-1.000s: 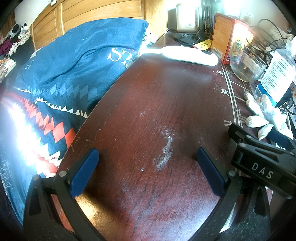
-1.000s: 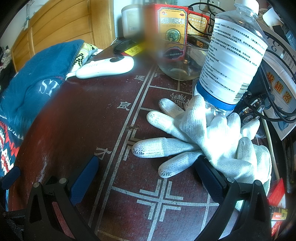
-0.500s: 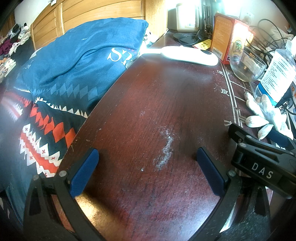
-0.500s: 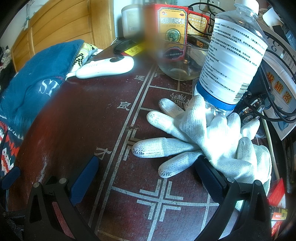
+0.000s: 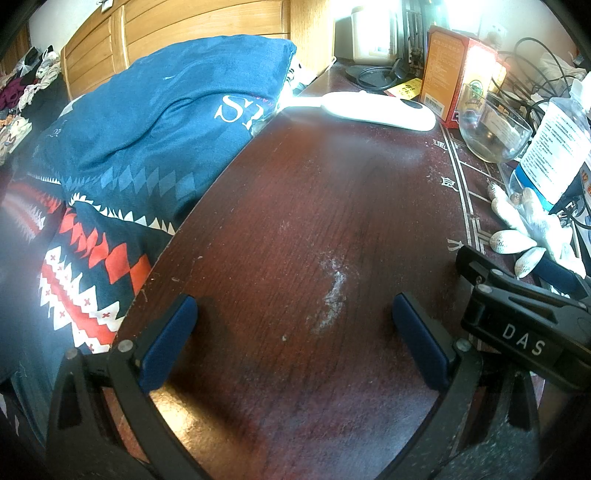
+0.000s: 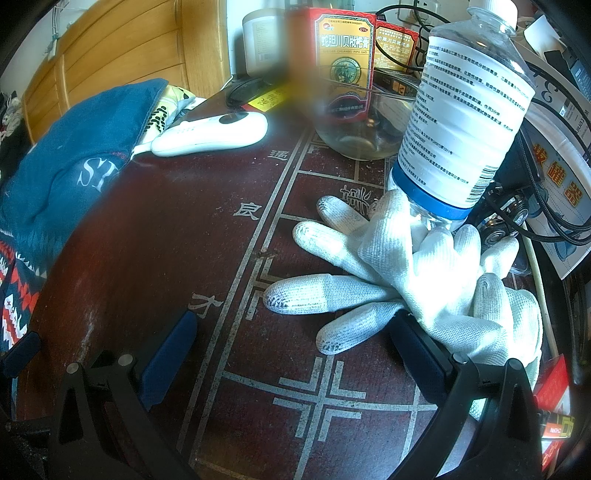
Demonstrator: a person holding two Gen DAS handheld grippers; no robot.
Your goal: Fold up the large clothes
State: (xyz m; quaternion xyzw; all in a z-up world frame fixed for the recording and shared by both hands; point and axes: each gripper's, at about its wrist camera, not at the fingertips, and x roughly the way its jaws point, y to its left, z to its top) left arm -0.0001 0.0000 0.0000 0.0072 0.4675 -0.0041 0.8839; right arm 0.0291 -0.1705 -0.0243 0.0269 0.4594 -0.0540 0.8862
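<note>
A large blue cloth with white letters and a red, white and black zigzag pattern [image 5: 147,122] lies on the bed left of a dark red wooden table [image 5: 295,221]; it also shows at the left of the right wrist view [image 6: 66,158]. My left gripper [image 5: 295,339] rests open and empty on the table, right of the cloth. My right gripper [image 6: 291,354] rests open on the table beside it, holding nothing; its right finger [image 6: 417,354] touches a white glove [image 6: 406,266].
A white handset [image 5: 376,109], a glass bowl [image 5: 491,136], a water bottle [image 6: 465,110], red and orange boxes [image 6: 343,55], cables and papers crowd the table's back and right side. A wooden headboard [image 5: 184,33] stands behind the cloth. The right gripper's body [image 5: 524,328] shows in the left wrist view.
Neither gripper has moved. A bright glare over the patterned cloth at the lower left has faded, so the pattern shows clearly now.
</note>
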